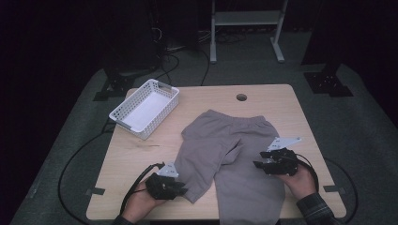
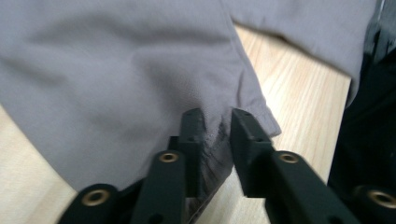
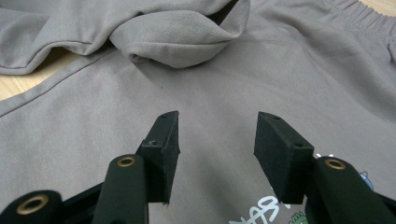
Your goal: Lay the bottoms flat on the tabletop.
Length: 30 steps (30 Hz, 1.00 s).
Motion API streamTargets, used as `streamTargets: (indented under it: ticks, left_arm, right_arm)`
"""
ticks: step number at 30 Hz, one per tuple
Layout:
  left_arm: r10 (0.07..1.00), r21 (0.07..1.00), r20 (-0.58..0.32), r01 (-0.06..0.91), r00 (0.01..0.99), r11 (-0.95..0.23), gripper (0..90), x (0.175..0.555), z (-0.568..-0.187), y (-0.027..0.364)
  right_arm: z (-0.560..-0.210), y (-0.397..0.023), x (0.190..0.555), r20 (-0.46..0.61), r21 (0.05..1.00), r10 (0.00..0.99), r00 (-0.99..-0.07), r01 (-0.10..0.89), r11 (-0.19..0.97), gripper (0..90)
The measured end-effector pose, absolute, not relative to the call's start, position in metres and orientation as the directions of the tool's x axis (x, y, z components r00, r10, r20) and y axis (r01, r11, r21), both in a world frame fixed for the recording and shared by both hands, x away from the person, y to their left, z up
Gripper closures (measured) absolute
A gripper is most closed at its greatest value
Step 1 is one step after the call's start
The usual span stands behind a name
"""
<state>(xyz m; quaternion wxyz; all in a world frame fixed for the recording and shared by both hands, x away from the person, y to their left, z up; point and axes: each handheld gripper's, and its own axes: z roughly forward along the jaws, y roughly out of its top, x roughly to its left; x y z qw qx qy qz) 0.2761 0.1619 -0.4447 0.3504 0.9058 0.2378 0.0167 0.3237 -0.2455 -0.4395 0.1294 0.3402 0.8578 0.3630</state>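
Standing on a grey carpeted floor point(image 1: 371, 136) in a dark room, a light wooden table point(image 1: 141, 154) with rounded corners fills the middle of the high view. Black cables point(image 1: 70, 164) lie on the floor at its left side. On the far left part of the table sits a white plastic basket point(image 1: 145, 108) with perforated walls, placed at an angle. Near the far edge of the tabletop there is a small round hole point(image 1: 241, 97). Behind the table, a pale metal frame with a shelf point(image 1: 246, 18) stands on the floor, and dark stands are at both far sides.

Grey pants point(image 1: 225, 150) lie on the middle of the table, the elastic waistband toward the far edge and the legs toward the person. The left leg is folded and bunched; the right leg reaches the near edge.

The left gripper point(image 1: 180, 187) is at the near left, at the hem of the left leg. In the left gripper view its jaws are pressed on a pinch of the grey fabric point(image 2: 140, 70) near the hem corner.

The right gripper point(image 1: 260, 164) hovers over the right leg. In the right gripper view its jaws stand wide apart above the flat cloth point(image 3: 289, 70), and a small printed design point(image 3: 261, 210) shows between them.
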Motion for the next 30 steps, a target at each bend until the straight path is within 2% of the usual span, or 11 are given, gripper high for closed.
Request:
streamTargets:
  ticks: [6, 7, 13, 18, 22, 27, 30]
  left_arm:
    - [0.481, 0.699, -0.104, 0.408, 0.871, -0.588, 54.8, 0.296, -0.432, 0.162]
    - [0.499, 0.713, -0.074, 0.396, 0.863, -0.579, 52.7, 0.308, -0.43, 0.159]
    - [0.507, 0.71, -0.028, 0.375, 0.861, -0.597, 49.7, 0.335, -0.435, 0.144]
    - [0.507, 0.667, -0.028, 0.394, 0.862, -0.632, 49.9, 0.349, -0.452, 0.127]
    - [0.508, 0.641, -0.027, 0.405, 0.861, -0.652, 57.3, 0.353, -0.46, 0.121]
    - [0.499, 0.621, 0.001, 0.39, 0.867, -0.68, 85.7, 0.353, -0.462, 0.117]
    - [0.497, 0.62, -0.007, 0.393, 0.868, -0.679, 89.4, 0.353, -0.462, 0.117]
  right_arm:
    - [-0.44, -0.245, 0.324, 0.026, 0.709, 0.678, -0.734, 0.491, 0.506, 49.1]
    - [-0.44, -0.245, 0.325, 0.026, 0.709, 0.678, -0.735, 0.492, 0.506, 49.2]
    - [-0.441, -0.244, 0.326, 0.024, 0.705, 0.676, -0.737, 0.491, 0.511, 49.2]
    - [-0.442, -0.245, 0.327, 0.023, 0.706, 0.674, -0.738, 0.489, 0.512, 49.2]
    - [-0.442, -0.245, 0.327, 0.026, 0.707, 0.676, -0.737, 0.491, 0.509, 49.2]
    - [-0.441, -0.246, 0.326, 0.026, 0.71, 0.677, -0.735, 0.491, 0.505, 49.3]
    - [-0.441, -0.245, 0.326, 0.02, 0.708, 0.675, -0.737, 0.487, 0.511, 49.3]
